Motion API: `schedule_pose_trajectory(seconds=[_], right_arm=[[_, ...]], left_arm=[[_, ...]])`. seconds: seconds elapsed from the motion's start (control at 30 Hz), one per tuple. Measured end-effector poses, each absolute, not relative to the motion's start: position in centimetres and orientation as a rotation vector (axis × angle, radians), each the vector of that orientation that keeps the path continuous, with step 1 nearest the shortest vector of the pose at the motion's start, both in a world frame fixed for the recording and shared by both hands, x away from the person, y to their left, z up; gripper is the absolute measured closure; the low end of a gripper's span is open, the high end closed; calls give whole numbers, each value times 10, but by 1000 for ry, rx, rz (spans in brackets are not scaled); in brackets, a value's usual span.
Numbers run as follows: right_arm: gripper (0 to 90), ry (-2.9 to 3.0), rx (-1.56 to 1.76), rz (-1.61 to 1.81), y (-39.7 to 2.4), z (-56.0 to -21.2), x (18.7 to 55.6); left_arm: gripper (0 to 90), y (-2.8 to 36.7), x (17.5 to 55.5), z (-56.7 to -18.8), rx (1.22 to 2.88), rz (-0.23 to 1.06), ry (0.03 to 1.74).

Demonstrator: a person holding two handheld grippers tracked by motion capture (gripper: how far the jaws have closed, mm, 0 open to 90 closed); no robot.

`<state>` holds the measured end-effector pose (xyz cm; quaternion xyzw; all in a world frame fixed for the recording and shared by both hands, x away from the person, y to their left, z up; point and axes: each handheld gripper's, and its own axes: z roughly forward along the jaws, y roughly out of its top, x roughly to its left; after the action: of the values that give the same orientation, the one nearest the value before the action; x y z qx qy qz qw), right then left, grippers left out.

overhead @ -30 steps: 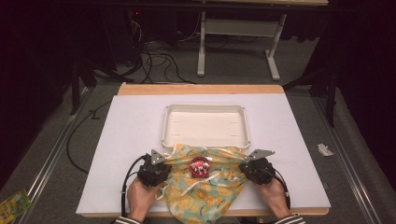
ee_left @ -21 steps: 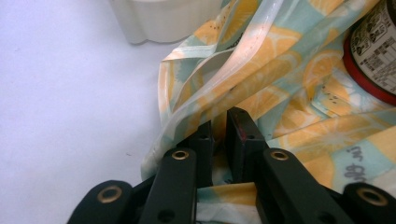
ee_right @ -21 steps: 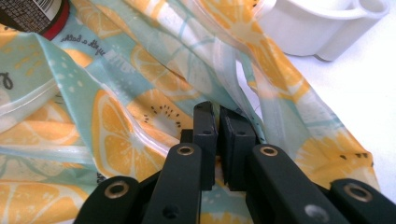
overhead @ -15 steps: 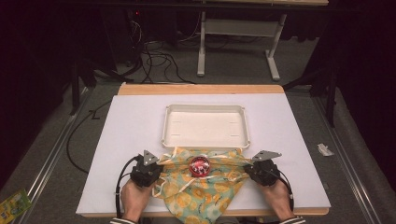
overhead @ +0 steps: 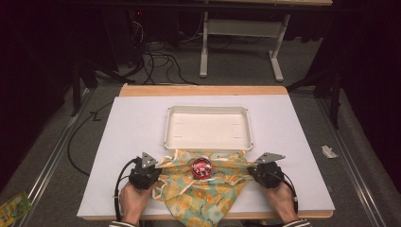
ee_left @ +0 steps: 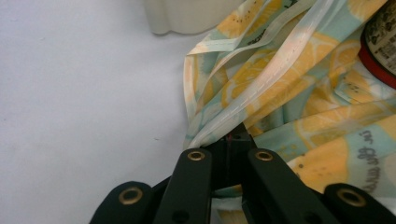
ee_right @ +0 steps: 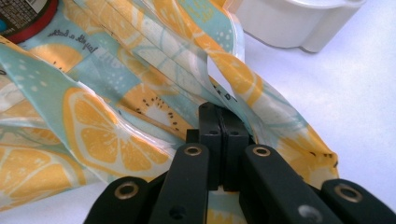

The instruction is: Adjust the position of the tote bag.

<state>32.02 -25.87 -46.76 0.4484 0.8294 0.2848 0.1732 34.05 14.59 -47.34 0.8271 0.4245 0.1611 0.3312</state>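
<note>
A lemon-print cloth [overhead: 208,191] lies at the table's near edge, with a round red-lidded can [overhead: 201,167] resting on it. My left gripper [overhead: 158,171] is shut on the cloth's left end, and a pale strap and folds [ee_left: 299,93] run out of its closed jaws [ee_left: 232,137]. My right gripper [overhead: 250,170] is shut on the right end, where bunched fabric [ee_right: 107,130] is pinched between the pads [ee_right: 219,112]. Both pairs of jaws have just been closing on the cloth. The cloth's far edge stretches taut between them.
A shallow white tray [overhead: 208,109] stands just beyond the cloth, its corner close by [ee_left: 187,14] [ee_right: 299,23]. The white table top [overhead: 132,132] spreads to both sides, with a wooden strip [overhead: 203,90] at its far edge. Cables and a desk frame sit on the floor behind.
Both hands have slid slightly outward, and the cloth's far edge has been drawn straighter between the grippers. The can has stayed in place on the cloth.
</note>
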Motion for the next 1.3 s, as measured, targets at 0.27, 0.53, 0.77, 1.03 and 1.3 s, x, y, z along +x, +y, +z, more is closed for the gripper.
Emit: schedule_pose_trajectory(seconds=[0.27, 0.53, 0.77, 1.03, 1.3], right_arm=[[815, 2347, 1250, 811, -255, -465, 318], [765, 2353, 1198, 896, -252, -453, 311], [757, 2345, 1168, 958, -251, -446, 304], [767, 2325, 1116, 1002, -248, -434, 302], [751, 2279, 1091, 1041, -242, -423, 310]], left_arm=[[727, 143, 334, -468, 2116, 324, 999], [647, 141, 328, -457, 2083, 310, 953], [614, 134, 322, -444, 2073, 287, 897], [609, 132, 321, -435, 2035, 308, 880], [604, 125, 322, -415, 2004, 400, 854]])
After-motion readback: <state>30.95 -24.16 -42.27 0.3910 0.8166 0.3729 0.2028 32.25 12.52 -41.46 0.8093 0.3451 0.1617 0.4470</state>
